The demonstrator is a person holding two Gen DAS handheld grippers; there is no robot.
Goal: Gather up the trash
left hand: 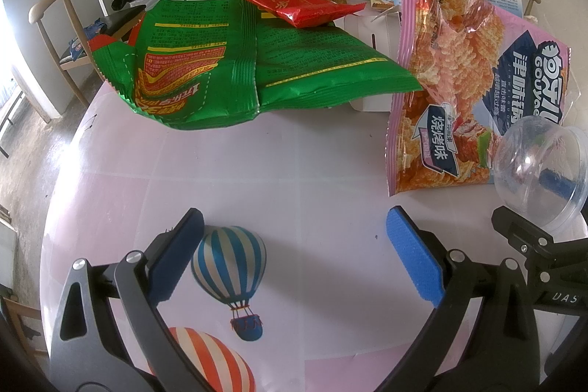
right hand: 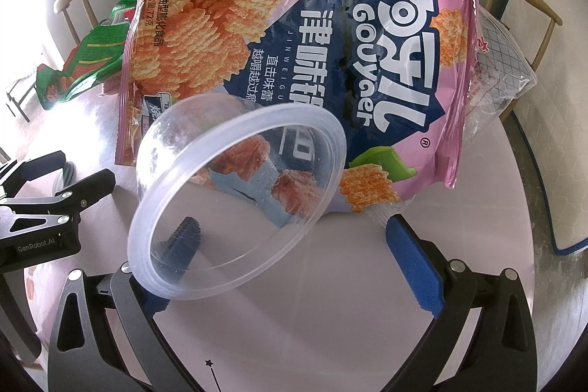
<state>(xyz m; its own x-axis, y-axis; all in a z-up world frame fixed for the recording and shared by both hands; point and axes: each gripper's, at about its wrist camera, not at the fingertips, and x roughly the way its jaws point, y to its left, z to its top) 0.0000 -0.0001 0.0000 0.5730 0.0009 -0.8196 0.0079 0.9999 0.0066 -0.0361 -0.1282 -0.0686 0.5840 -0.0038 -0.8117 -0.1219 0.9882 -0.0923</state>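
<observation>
The left gripper (left hand: 294, 256) hangs over the table (left hand: 294, 164) with its jaws spread wide and nothing between them; under it the pink cloth shows printed balloons (left hand: 229, 267). Beyond it, at the far left, lies a flattened green bag (left hand: 235, 68), its near edge lifted off the cloth, with a small red packet (left hand: 294, 2) lying on its far end. To the right a pink chip bag (left hand: 459, 90) stands propped up, and a white box (left hand: 367, 35) shows between the two bags.

The right gripper (right hand: 290, 259) is also wide open. A clear plastic cup (right hand: 235, 204) hangs tilted on its left finger (right hand: 183, 241), which reaches inside the cup through the mouth; the right finger (right hand: 411, 263) stands well apart from the cup and touches nothing. The cup sits just in front of the pink bag, its mouth turned toward the camera. Behind the bag's right edge lies a crumpled clear wrapper (right hand: 503, 61). More litter lies at the table's far side, too small to tell apart.
</observation>
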